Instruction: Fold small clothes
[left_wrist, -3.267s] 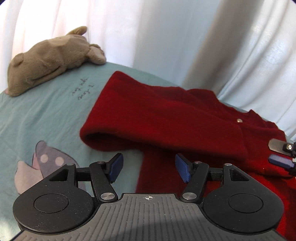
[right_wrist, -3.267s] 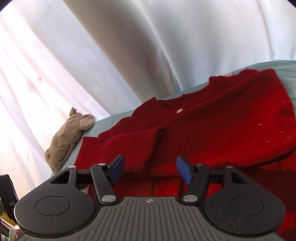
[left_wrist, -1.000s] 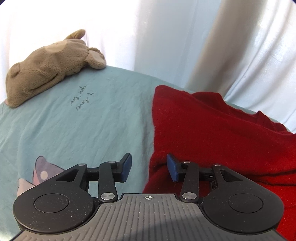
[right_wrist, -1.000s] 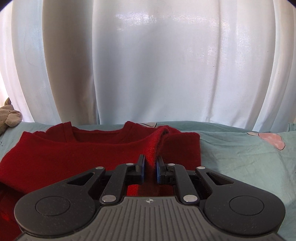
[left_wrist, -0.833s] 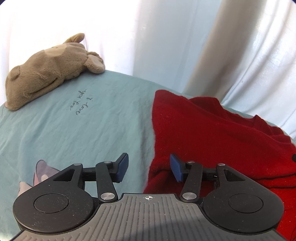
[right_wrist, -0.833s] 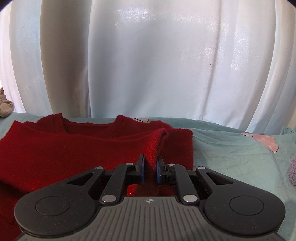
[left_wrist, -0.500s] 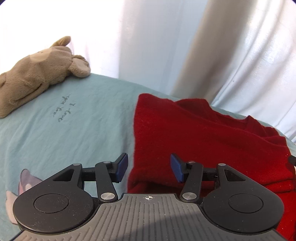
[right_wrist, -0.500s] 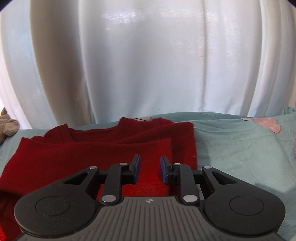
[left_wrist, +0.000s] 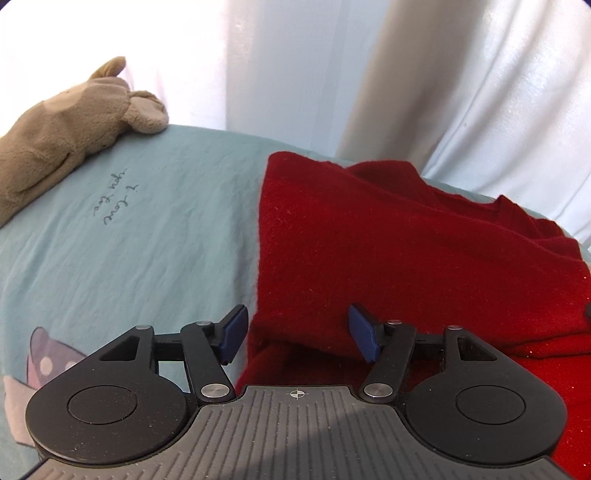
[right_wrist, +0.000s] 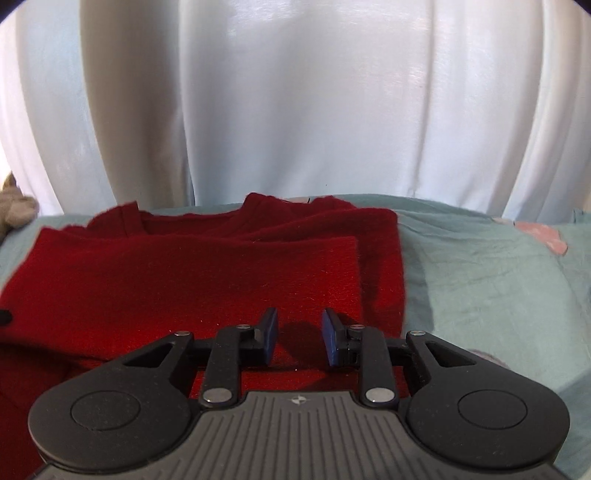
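A small red knit sweater lies on the pale teal bed sheet, with its lower part folded up toward the neckline. My left gripper is open and empty at the folded left edge of the sweater. In the right wrist view the sweater shows a folded flap on top, with its right edge lined up near the sweater's right side. My right gripper is open and empty, just above the sweater's near right part.
A brown plush toy lies at the far left of the bed. White curtains hang along the far edge. The sheet has printed cartoon figures and handwriting-style text.
My right gripper has let go of the sweater's folded edge and opened; the flap now lies flat. My left gripper has opened wider and drawn back slightly from the sweater's left fold.
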